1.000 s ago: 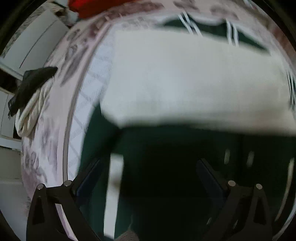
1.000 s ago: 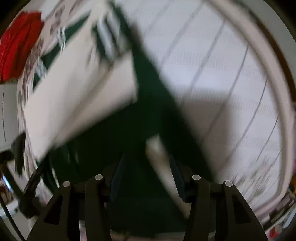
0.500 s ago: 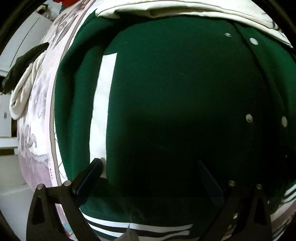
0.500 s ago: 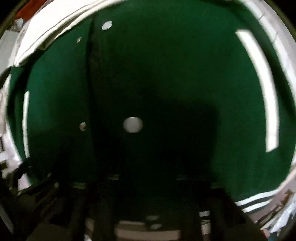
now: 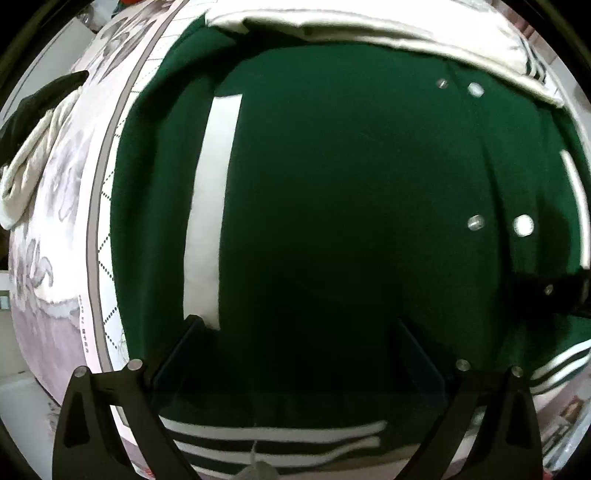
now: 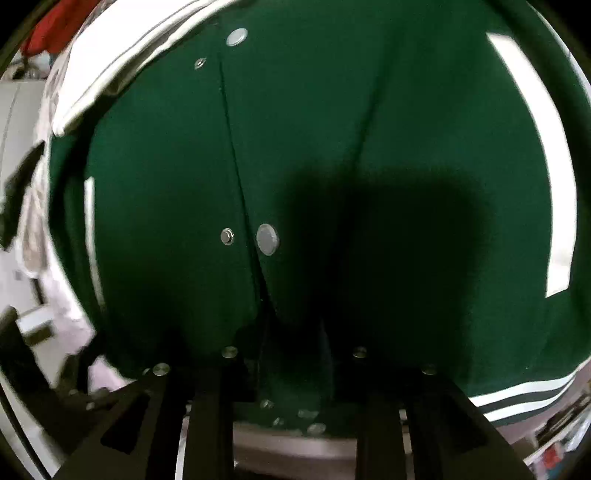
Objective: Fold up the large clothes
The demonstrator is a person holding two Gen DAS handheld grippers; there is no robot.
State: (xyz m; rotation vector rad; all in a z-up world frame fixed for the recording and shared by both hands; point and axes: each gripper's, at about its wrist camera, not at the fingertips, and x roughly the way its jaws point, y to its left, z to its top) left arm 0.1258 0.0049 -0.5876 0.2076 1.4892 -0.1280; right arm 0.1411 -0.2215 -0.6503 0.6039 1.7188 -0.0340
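Filling nearly the whole of both wrist views, a dark green jacket (image 5: 351,206) lies spread front-up on a pale patterned bed cover (image 5: 66,206). A white stripe (image 5: 210,206) runs down its left side in the left wrist view, with a matching stripe (image 6: 543,158) at the right of the right wrist view. Silver snap buttons (image 6: 266,239) dot the front opening, which runs from top centre toward the bottom of the right wrist view; the pair seen there sit side by side, unfastened. A cream sleeve (image 5: 388,33) is folded across the jacket's far end, along the top of the left view. The green-and-white striped hem (image 5: 273,439) lies at the bottom of that frame, between the fingers.

The left gripper (image 5: 295,325) hangs low over the hem end with its jaws spread wide and nothing between them. The right gripper (image 6: 291,354) sits at the bottom centre of its own frame, in deep shadow above the front opening; its jaws also stand apart, and whether they touch the cloth cannot be told.

A rumpled cream cloth (image 5: 33,158) sits at the left edge of the left view, apart from the jacket.
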